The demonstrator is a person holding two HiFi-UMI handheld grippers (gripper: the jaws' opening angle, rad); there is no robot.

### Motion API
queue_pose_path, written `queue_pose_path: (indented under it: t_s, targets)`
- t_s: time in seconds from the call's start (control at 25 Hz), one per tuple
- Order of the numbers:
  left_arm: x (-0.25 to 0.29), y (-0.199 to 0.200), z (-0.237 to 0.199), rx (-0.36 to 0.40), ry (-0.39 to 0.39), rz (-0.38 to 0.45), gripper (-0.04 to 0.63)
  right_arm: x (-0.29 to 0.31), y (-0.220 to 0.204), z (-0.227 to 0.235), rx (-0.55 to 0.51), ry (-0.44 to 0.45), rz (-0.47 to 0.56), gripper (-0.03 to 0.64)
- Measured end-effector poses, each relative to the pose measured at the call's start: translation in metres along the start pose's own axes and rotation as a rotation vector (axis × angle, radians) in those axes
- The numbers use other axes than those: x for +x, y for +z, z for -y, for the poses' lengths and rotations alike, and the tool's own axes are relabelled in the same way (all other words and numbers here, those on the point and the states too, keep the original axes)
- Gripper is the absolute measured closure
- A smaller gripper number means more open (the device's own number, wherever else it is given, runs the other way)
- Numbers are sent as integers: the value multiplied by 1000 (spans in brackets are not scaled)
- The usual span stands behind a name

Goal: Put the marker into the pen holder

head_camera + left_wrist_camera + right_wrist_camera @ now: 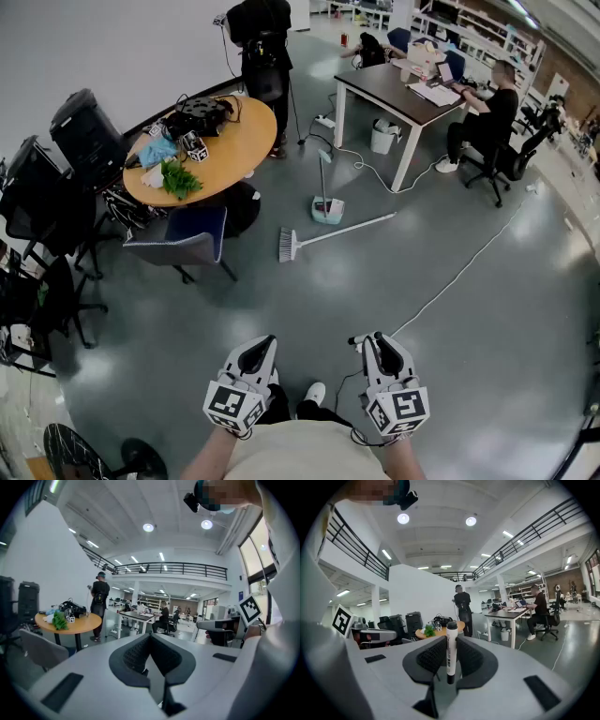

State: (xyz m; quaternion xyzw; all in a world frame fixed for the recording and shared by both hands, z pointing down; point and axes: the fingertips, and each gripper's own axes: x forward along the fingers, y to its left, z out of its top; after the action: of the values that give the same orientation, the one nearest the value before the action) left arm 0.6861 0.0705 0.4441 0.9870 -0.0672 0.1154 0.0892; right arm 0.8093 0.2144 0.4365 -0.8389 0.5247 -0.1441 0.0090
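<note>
Grey office floor (450, 281) stretches below both tools, with a round worktop (234, 141) well apart. The right hand-held gripper (451, 641) clamps the white, black-capped marker (451, 660) upright between its 2 jaws. The left hand-held gripper (150, 639) is closed and empty.

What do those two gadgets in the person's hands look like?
Two matching light grey grippers, the left gripper and right gripper, each with two jaws lined by black ribbed pads and a cube of black-and-white square markers at the back. The person wears a pale top.
</note>
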Motion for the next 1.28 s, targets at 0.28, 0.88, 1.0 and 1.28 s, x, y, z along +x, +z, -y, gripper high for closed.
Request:
queue_pose_path:
  t_s: [0.28, 0.88, 1.0, 1.28]
  targets:
    - [-44, 7, -54, -10, 192, 43, 586, 38, 2, -45, -5, 130, -23, 534]
    - [-230, -15, -174, -145, 591, 142, 586, 108, -5, -234, -136, 456, -120, 535]
    - [-280, -21, -198, -162, 649, 167, 586, 109, -6, -292, -167, 513, -133, 534]
    - [-388, -26, -242, -167, 748, 219, 586, 107, -7, -416, -236, 631, -124, 534]
